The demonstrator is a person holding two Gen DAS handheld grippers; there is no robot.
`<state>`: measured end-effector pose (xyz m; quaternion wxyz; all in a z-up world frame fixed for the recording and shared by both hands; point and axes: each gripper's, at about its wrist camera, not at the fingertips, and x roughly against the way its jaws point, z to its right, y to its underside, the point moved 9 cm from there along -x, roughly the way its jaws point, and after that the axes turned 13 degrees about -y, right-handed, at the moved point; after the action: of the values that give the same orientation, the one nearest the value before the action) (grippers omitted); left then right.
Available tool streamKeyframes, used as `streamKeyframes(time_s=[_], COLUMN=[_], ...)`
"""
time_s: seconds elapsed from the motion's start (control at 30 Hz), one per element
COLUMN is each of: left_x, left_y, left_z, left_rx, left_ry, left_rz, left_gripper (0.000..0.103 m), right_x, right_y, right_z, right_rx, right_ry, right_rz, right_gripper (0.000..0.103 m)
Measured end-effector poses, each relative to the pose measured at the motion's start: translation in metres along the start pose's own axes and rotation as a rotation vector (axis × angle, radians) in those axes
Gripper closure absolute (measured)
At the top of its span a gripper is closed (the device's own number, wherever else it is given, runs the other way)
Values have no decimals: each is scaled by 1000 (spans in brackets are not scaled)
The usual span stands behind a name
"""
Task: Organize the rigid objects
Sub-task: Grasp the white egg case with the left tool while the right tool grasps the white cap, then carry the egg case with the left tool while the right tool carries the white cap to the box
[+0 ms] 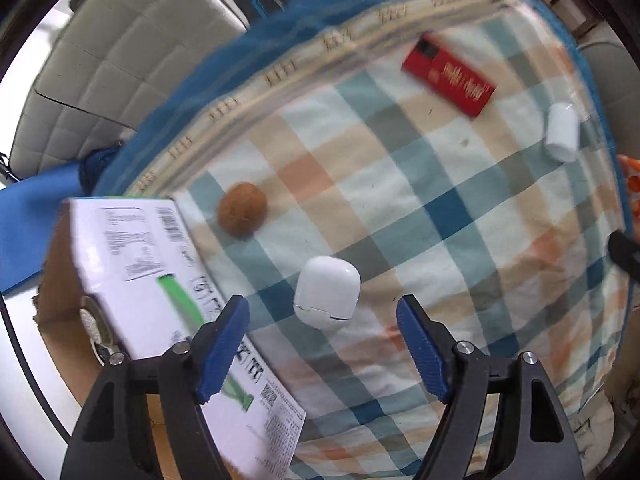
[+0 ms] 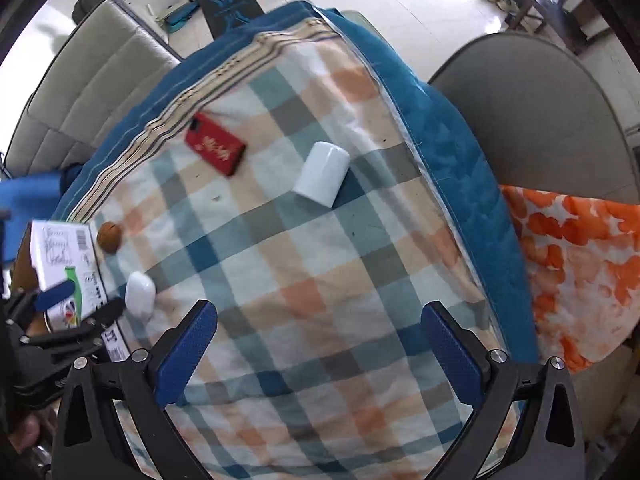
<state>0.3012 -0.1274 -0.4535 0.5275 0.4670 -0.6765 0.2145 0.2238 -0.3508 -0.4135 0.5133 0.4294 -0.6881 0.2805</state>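
A white earbud case [image 1: 327, 293] lies on the checked cloth [image 1: 460, 220], just ahead of my open, empty left gripper [image 1: 322, 312]; it also shows in the right wrist view [image 2: 140, 294]. A brown walnut [image 1: 242, 209] [image 2: 109, 237] lies beyond it, beside a white printed cardboard box [image 1: 160, 276] [image 2: 66, 264] at the left. A red flat box [image 1: 448, 74] [image 2: 215, 149] lies far back. A white cylinder [image 1: 563, 132] [image 2: 321, 173] lies on its side at the right. My right gripper [image 2: 318, 322] is open and empty above the cloth, well short of the cylinder.
The cloth covers a table edged in blue fabric [image 2: 448, 148]. A beige padded sofa [image 1: 120, 52] stands behind at the left. A grey chair [image 2: 540, 120] with an orange patterned cloth [image 2: 580, 268] stands at the right. The left gripper shows in the right wrist view [image 2: 72, 308].
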Motion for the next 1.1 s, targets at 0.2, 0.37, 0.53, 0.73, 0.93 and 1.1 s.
streamKeyframes(time_s=[0.2, 0.37, 0.53, 0.73, 0.93, 1.1], left_x=[-52, -60, -49, -38, -49, -53], left_y=[5, 5, -1, -10, -13, -18], left_z=[13, 19, 13, 17, 28, 32], left_rx=[-7, 36, 136, 264, 257, 227], left_ry=[8, 63, 102, 240, 257, 221], left_rz=[-164, -166, -111, -87, -121, -116], left_gripper=[28, 58, 59, 59, 59, 58], right_x=[-21, -42, -66, -77, -84, -90], right_y=[-31, -60, -79, -78, -52, -47], right_z=[14, 18, 19, 14, 0, 4], right_rx=[-49, -75, -94, -19, 99, 92], right_ry=[-7, -14, -8, 13, 7, 11], right_rz=[15, 22, -4, -49, -139, -154], right_gripper=[0, 2, 23, 66, 68, 68])
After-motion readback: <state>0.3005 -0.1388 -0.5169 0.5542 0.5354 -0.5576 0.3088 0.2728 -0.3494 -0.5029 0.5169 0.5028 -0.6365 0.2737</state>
